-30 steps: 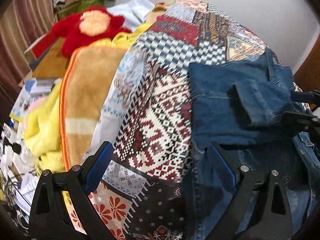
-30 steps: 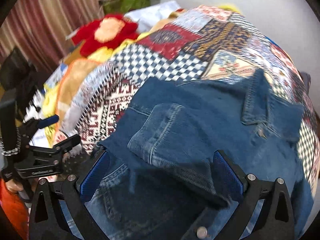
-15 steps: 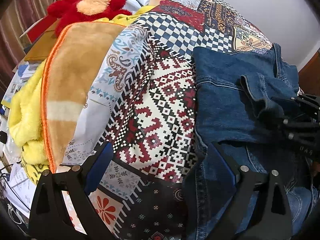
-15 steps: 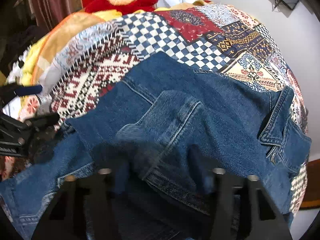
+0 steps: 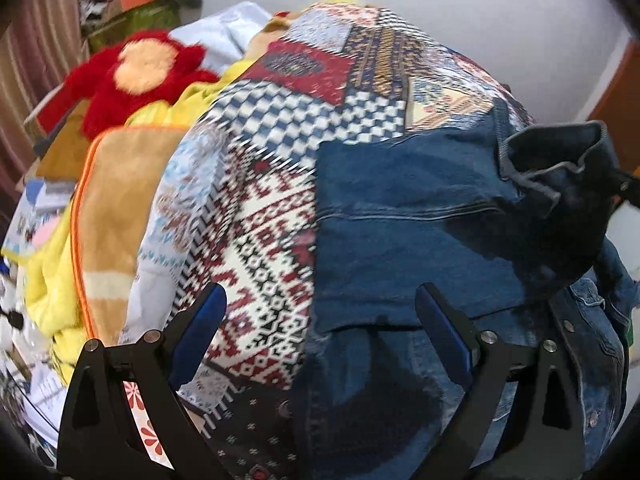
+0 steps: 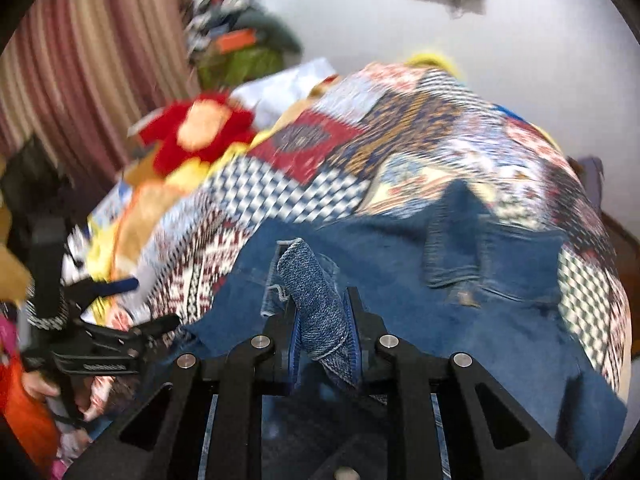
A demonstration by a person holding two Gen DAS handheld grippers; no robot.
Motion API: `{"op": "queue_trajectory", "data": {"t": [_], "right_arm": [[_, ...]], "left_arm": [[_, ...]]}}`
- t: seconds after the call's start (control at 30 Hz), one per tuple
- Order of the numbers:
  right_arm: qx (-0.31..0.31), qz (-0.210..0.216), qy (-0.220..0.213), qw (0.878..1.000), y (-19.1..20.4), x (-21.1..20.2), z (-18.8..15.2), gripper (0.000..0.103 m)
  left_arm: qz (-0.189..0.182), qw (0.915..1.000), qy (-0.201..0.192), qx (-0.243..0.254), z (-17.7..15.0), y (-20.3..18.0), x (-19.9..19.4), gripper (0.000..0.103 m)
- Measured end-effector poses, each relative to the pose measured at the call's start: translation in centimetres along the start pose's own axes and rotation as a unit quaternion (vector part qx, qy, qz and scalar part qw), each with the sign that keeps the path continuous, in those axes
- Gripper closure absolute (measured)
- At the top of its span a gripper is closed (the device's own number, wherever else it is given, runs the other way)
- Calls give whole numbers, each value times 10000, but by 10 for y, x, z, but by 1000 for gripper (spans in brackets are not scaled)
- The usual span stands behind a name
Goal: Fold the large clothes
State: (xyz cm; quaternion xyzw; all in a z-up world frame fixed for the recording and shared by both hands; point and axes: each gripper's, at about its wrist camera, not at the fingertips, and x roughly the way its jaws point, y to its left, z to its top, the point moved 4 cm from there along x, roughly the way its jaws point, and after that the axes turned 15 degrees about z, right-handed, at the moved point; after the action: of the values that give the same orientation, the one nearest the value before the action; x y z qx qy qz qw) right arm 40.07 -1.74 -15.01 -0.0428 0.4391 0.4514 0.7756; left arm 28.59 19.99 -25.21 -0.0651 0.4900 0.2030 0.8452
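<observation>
A blue denim jacket (image 5: 400, 240) lies on a patchwork bedspread (image 5: 280, 184); it also shows in the right wrist view (image 6: 500, 320). My right gripper (image 6: 323, 332) is shut on the jacket's sleeve cuff (image 6: 316, 300) and holds it lifted above the jacket body. In the left wrist view the lifted cuff (image 5: 560, 168) hangs at the right. My left gripper (image 5: 320, 332) is open and empty, over the jacket's left edge near the hem. It shows at the left of the right wrist view (image 6: 132, 304).
A red plush toy (image 5: 136, 76) and a tan and yellow blanket (image 5: 108, 208) lie left of the bedspread. Piled clothes (image 6: 240, 48) sit at the back by a striped curtain (image 6: 80, 60). A white wall (image 5: 500, 20) is behind.
My right gripper has closed on the sleeve cuff and lifted it up off the jacket. My left gripper has stayed open near the jacket's left edge.
</observation>
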Motion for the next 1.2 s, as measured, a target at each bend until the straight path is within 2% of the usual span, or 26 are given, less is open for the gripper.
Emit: {"op": "queue_trajectory", "data": {"t": [0.13, 0.27, 0.37, 0.47, 0.63, 0.73, 0.8, 0.87, 0.93, 1.1, 1.2], "right_arm": [[408, -91, -401, 9983, -30, -47, -6, 87], [825, -176, -580, 9947, -63, -79, -29, 87], [1100, -212, -592, 9919, -85, -92, -51, 87], [1402, -217, -631, 9879, -105, -100, -75, 88], [1882, -188, -749, 9791, -130, -107, -104, 88], [2066, -332, -729, 9751, -144, -109, -119, 88], [2067, -628, -718, 9737, -152, -111, -125, 88], [1939, -1105, -683, 9724, -161, -121, -130, 88], [1878, -1280, -658, 9716, -167, -131, -133, 88], [1648, -1320, -695, 9750, -162, -150, -120, 87], [1200, -1272, -635, 9825, -140, -144, -98, 87]], "left_arm": [[2, 9995, -98, 302, 9, -25, -6, 7], [-93, 9989, -32, 458, 13, -48, -3, 7], [-191, 9982, 133, 561, 15, -66, 6, 7], [-72, 9971, 308, 687, 14, -77, 17, 7], [-98, 9949, 447, 904, 8, -90, 27, 7], [-24, 9929, 539, 1062, -2, -96, 38, 5], [-88, 9942, 558, 919, -4, -92, 42, 0], [-220, 9943, 665, 809, -4, -89, 44, 0], [-341, 9940, 777, 685, -5, -87, 46, 0], [-203, 9940, 687, 825, -5, -91, 38, 1], [-171, 9922, 555, 1102, -6, -98, 25, 1]]}}
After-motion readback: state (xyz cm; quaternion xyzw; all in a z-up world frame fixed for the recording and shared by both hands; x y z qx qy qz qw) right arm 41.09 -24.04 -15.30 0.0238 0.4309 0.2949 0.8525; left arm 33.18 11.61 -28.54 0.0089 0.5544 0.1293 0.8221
